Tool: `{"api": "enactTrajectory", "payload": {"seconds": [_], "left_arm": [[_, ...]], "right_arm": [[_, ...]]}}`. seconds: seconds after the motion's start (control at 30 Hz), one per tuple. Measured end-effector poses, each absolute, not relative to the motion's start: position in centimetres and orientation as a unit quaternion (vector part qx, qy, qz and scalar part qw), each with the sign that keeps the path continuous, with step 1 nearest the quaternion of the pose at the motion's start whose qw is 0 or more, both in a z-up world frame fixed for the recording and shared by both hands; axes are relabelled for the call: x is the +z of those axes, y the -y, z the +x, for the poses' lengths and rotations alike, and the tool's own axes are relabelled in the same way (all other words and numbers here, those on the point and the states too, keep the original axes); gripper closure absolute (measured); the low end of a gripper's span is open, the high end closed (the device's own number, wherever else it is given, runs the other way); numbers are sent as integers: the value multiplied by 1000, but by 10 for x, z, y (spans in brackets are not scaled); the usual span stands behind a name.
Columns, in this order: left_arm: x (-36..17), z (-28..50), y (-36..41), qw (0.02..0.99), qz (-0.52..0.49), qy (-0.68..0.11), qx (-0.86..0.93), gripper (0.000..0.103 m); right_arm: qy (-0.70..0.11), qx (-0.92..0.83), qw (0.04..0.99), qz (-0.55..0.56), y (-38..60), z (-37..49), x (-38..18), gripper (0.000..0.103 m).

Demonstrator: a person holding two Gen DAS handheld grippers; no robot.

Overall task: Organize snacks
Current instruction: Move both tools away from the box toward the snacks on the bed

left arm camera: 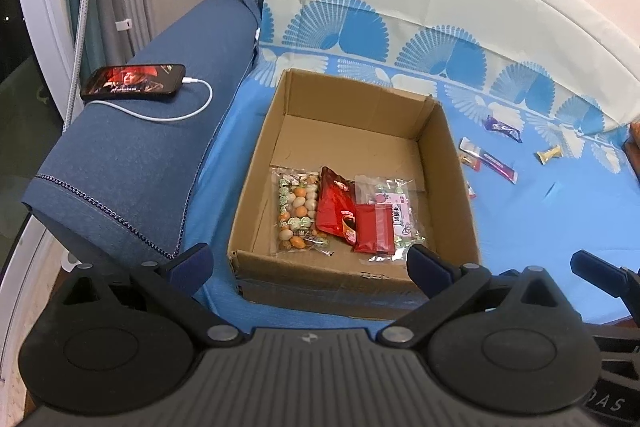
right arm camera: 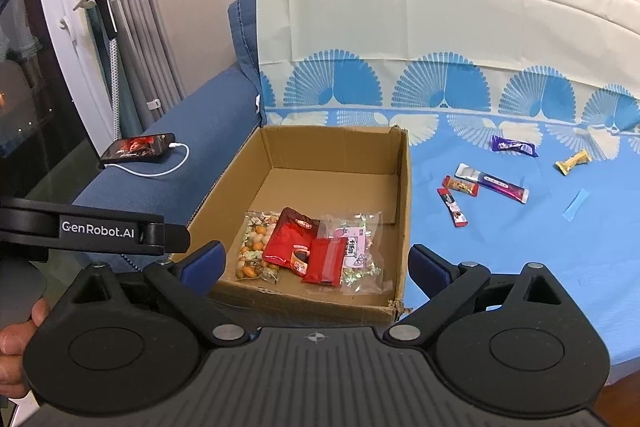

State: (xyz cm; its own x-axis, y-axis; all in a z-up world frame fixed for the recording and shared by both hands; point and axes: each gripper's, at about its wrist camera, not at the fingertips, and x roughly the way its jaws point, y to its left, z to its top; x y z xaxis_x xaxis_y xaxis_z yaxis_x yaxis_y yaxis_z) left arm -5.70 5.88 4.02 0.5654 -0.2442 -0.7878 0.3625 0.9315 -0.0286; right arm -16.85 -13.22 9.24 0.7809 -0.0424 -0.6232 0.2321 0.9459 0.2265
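An open cardboard box (left arm camera: 452, 163) (right arm camera: 404, 187) sits on a blue cloth. In it lie a clear bag of coated nuts (left arm camera: 298, 211) (right arm camera: 256, 247), a red pouch (left arm camera: 334, 205) (right arm camera: 290, 239), a small red packet (left arm camera: 374, 229) (right arm camera: 324, 261) and a clear candy bag (left arm camera: 394, 203) (right arm camera: 358, 247). Loose snacks lie right of the box: a purple bar (left arm camera: 502, 128) (right arm camera: 514, 146), a long purple-white stick (left arm camera: 494, 163) (right arm camera: 492, 183), a gold candy (left arm camera: 550, 154) (right arm camera: 574, 161) and small red sticks (right arm camera: 454, 205). My left gripper (left arm camera: 310, 263) and right gripper (right arm camera: 318, 263) hover open and empty before the box's near edge.
A phone (left arm camera: 134, 81) (right arm camera: 138, 149) on a white charging cable lies on the blue sofa arm (left arm camera: 132, 163) at the left. A garment steamer pole (right arm camera: 114, 67) and curtains stand behind. A blue tape strip (right arm camera: 576, 203) lies on the cloth at right.
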Motion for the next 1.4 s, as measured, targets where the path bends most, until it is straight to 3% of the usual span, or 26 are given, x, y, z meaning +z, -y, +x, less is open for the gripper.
{"api": "enactTrajectory", "payload": {"seconds": [0.83, 1.4], "left_arm": [[47, -53, -40, 881, 86, -429, -178, 0], [43, -27, 71, 850, 115, -464, -221, 0]], "right_arm": [[-318, -86, 929, 169, 150, -170, 88, 4], [-288, -194, 908, 233, 260, -195, 62, 4]]}}
